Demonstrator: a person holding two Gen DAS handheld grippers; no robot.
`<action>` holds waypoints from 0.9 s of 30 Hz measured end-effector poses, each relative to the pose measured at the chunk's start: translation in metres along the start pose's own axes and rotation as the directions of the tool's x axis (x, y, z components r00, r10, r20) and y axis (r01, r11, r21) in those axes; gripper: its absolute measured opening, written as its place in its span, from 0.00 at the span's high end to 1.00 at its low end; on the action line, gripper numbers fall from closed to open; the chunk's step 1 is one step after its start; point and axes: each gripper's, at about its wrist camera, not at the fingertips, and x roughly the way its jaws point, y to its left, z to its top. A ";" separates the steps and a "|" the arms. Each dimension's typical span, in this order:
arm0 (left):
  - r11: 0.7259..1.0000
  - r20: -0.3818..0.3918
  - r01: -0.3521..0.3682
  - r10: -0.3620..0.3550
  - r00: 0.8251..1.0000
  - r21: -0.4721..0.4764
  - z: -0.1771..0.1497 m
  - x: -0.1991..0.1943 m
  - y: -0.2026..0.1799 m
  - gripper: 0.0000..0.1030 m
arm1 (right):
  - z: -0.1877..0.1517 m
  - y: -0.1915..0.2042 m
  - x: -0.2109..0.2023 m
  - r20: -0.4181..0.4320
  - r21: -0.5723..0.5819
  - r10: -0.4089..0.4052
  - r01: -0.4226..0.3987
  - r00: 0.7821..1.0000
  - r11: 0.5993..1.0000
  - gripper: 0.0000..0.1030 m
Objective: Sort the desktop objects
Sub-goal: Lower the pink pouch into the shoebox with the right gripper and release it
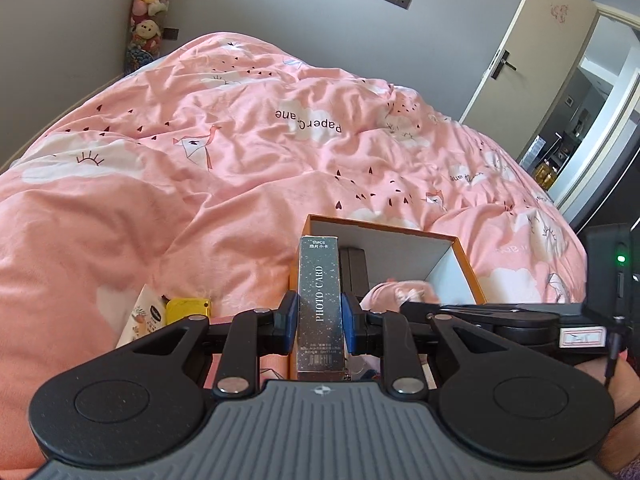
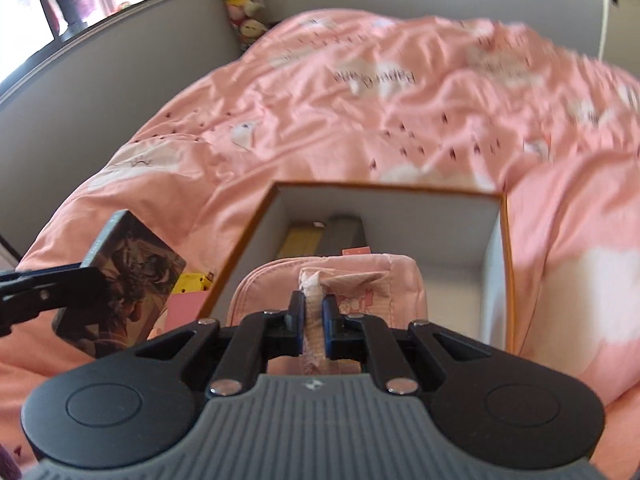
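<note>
1. In the left wrist view, the left gripper is seen clamped on a dark card box printed "PHOTO CARD"; the box is pressed between the 2 blue pads and stands out past them, its narrow face turned to the camera.
2. In the right wrist view, the right gripper is seen pinched nearly together on a white fabric tab of a pink pouch; the pouch hangs just ahead of the fingertips.
3. The pouch is held over the near rim of the orange box, an open container with white inner walls that rests on the pink duvet.
4. Inside the orange box, a yellow item and a dark grey item are seen lying against the far wall.
5. To the left of the orange box, a yellow object and a printed packet are seen on the duvet.
6. At the far corner of the room, a stack of plush toys is seen against the wall.
</note>
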 end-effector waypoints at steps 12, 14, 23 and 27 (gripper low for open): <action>1.000 -0.037 -0.012 0.013 0.999 0.024 0.010 0.026 -0.006 0.75 | 0.001 -0.017 0.062 -0.111 0.216 0.097 -0.072 0.989 0.974 0.91; 0.999 -0.042 -0.018 0.019 0.999 0.028 0.012 0.029 -0.008 0.75 | 0.000 -0.016 0.069 -0.128 0.216 0.104 -0.075 0.986 0.974 0.91; 0.999 -0.052 -0.022 0.024 0.998 0.042 0.018 0.041 -0.012 0.75 | -0.007 -0.023 0.094 -0.193 0.232 0.134 -0.088 0.972 0.969 0.91; 0.999 -0.060 -0.019 0.022 0.998 0.050 0.019 0.046 -0.017 0.75 | -0.012 -0.023 0.106 -0.215 0.220 0.132 -0.083 0.968 0.972 0.90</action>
